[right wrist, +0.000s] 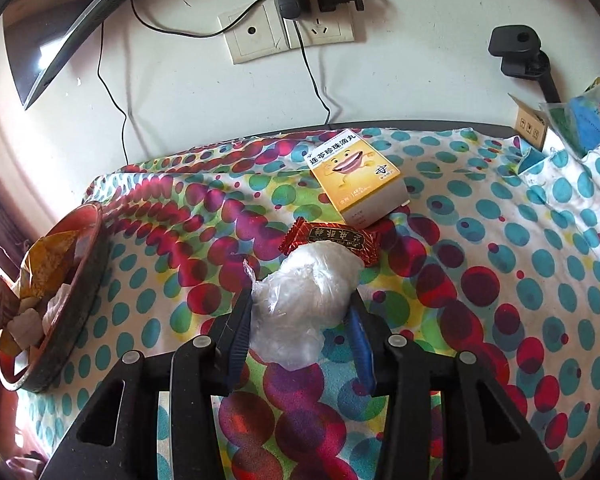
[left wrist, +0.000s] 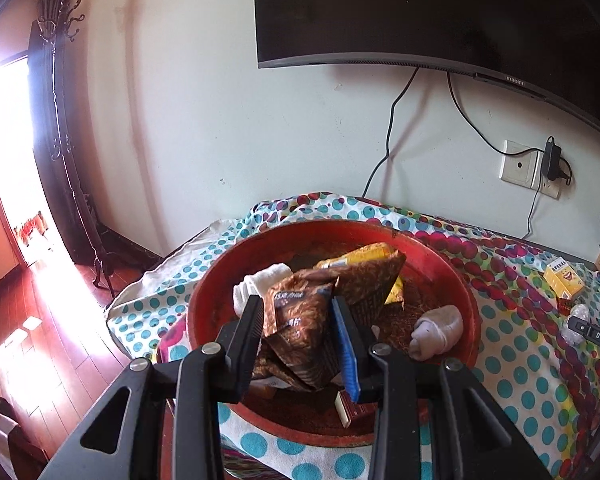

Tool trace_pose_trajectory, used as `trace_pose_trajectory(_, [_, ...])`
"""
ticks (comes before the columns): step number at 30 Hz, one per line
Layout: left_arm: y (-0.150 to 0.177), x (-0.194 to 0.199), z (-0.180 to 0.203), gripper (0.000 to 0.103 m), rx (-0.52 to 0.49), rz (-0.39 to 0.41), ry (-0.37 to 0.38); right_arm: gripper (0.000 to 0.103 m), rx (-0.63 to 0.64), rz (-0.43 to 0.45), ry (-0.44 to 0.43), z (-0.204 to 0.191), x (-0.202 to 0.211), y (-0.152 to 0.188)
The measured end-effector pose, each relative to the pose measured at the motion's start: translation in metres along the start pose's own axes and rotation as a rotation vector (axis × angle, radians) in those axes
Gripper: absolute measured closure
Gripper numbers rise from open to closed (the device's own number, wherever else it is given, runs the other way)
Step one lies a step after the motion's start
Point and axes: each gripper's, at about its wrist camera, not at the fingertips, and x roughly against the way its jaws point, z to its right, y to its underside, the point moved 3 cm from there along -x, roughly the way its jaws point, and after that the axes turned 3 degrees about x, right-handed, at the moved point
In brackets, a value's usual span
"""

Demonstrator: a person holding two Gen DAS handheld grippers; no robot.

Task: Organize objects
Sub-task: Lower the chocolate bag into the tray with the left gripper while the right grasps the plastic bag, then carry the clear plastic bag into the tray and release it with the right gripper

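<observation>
My left gripper (left wrist: 296,312) is shut on a brown snack packet (left wrist: 300,320) and holds it over the red round tray (left wrist: 456,280). The tray holds a yellow packet (left wrist: 364,256), a white rolled sock (left wrist: 256,280), another rolled sock (left wrist: 438,332) and a small red box (left wrist: 354,410). My right gripper (right wrist: 300,300) has its fingers on both sides of a clear plastic bag bundle (right wrist: 300,304) on the dotted cloth. A red candy wrapper (right wrist: 332,240) and a yellow medicine box (right wrist: 356,176) lie just beyond it. The tray shows at the left of the right wrist view (right wrist: 68,280).
The table is covered by a colourful dotted cloth (right wrist: 500,280) and stands against a white wall with sockets (right wrist: 288,32) and cables. A TV (left wrist: 420,12) hangs above. A cardboard box (right wrist: 532,124) and bags sit at the back right. A black camera mount (right wrist: 520,52) stands there too.
</observation>
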Motion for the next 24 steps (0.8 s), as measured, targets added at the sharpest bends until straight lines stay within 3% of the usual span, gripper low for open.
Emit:
trace_pose_trajectory(1, [-0.004,-0.001,-0.001,0.069,-0.006,0.007,-0.005,0.061,-0.003,0.002,-0.006,0.000,0.000,0.000])
trace_pose_trajectory(5, [-0.024,-0.013,-0.001,0.089,-0.031,0.000,-0.005,0.061,-0.011,0.004,-0.017,0.001,0.001,0.000])
trace_pose_trajectory(13, [-0.099,-0.077,0.004,0.091,-0.063,-0.056,-0.021,0.061,-0.030,-0.004,-0.026,0.005,-0.001,0.001])
trace_pose_trajectory(15, [-0.116,-0.089,0.004,0.099,-0.073,-0.055,-0.065,0.061,-0.044,-0.006,-0.031,0.008,-0.001,0.001])
trace_pose_trajectory(18, [-0.136,-0.101,0.003,0.099,-0.084,-0.036,-0.126,0.060,-0.065,-0.017,-0.037,0.011,-0.003,0.002])
trace_pose_trajectory(22, [-0.143,-0.107,0.007,0.099,-0.097,-0.033,-0.133,0.060,-0.073,-0.018,-0.047,0.013,-0.004,0.002])
trace_pose_trajectory(23, [-0.139,-0.109,0.009,0.095,-0.092,-0.049,-0.119,0.060,-0.072,-0.020,-0.049,0.012,-0.004,0.002])
trace_pose_trajectory(24, [-0.134,-0.112,0.008,0.075,-0.082,-0.078,-0.104,0.060,-0.071,-0.023,-0.051,0.012,-0.005,0.002])
